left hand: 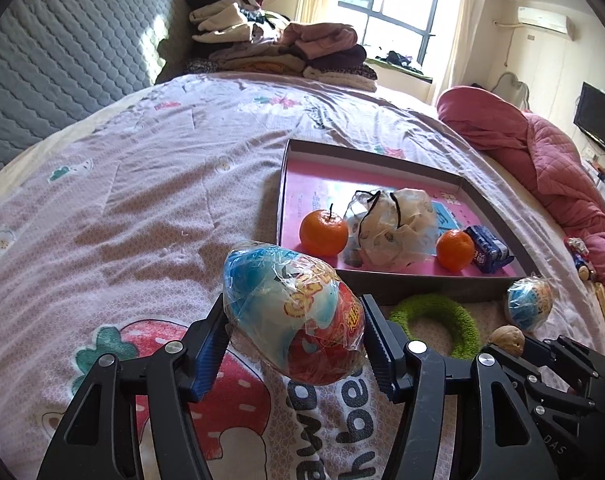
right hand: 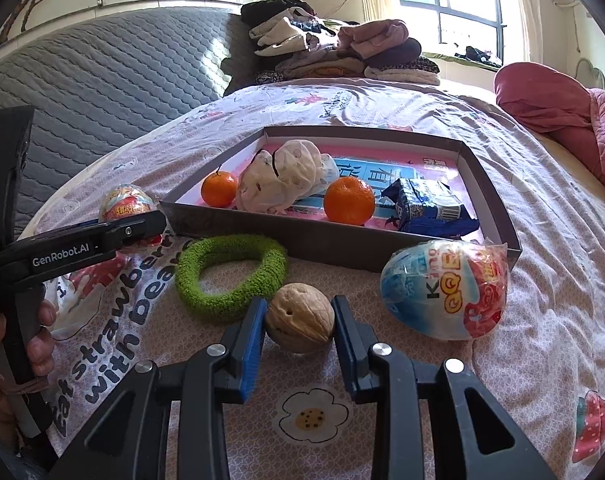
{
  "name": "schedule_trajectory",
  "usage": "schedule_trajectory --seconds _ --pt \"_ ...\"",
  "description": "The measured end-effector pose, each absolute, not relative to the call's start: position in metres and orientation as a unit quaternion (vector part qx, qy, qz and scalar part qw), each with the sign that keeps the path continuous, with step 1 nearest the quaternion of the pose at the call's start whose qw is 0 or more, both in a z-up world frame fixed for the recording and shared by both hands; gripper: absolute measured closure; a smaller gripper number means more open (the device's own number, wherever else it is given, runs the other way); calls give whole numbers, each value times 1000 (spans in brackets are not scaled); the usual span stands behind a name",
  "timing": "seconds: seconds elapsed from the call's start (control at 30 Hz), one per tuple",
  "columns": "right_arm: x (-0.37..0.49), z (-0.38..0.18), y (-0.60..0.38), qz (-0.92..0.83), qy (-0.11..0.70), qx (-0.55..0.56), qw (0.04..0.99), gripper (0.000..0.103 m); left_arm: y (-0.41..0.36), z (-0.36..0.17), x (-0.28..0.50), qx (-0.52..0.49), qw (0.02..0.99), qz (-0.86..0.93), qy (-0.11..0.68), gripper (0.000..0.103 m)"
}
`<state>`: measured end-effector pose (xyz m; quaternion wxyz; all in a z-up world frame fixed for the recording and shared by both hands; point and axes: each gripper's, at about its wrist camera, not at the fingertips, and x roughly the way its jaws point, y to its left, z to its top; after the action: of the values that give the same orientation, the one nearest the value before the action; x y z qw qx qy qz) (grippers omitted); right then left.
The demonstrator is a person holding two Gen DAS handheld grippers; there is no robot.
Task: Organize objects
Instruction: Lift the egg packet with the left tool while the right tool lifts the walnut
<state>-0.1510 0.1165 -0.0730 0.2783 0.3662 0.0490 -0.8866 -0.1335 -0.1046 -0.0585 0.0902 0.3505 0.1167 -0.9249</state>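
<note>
While the left gripper (left hand: 294, 338) clamps a wrapped toy egg (left hand: 290, 312) between its blue pads, lifted just clear of the bed (left hand: 122, 200), the right gripper (right hand: 300, 322) sits low with its two fingers pressed against either side of a walnut (right hand: 300, 318) that rests on the bedspread. Just left of that walnut lies a green fuzzy ring (right hand: 230, 274), close to the near wall of a shallow cardboard tray (right hand: 302, 240). Over to the right, a second wrapped toy egg (right hand: 446, 290) lies on its side just outside the tray's near right corner. Inside the tray: one orange (right hand: 219, 189) at the left with a short stem, a crumpled drawstring pouch (right hand: 286, 178) beside it, another orange (right hand: 349, 201) in the middle, and a blue snack packet (right hand: 430, 204) at the right. Far back, folded clothes (right hand: 334, 50) are stacked by the grey headboard (right hand: 102, 80), and a pink quilt (right hand: 562, 120) is bunched at the far right.
</note>
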Motion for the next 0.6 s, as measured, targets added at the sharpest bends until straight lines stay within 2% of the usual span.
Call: schedule_trajectory --seconds 0.6 --pt "-144 -55 123 -897 39 337 283 70 -74 -46 -120 335 77 -935 85 40"
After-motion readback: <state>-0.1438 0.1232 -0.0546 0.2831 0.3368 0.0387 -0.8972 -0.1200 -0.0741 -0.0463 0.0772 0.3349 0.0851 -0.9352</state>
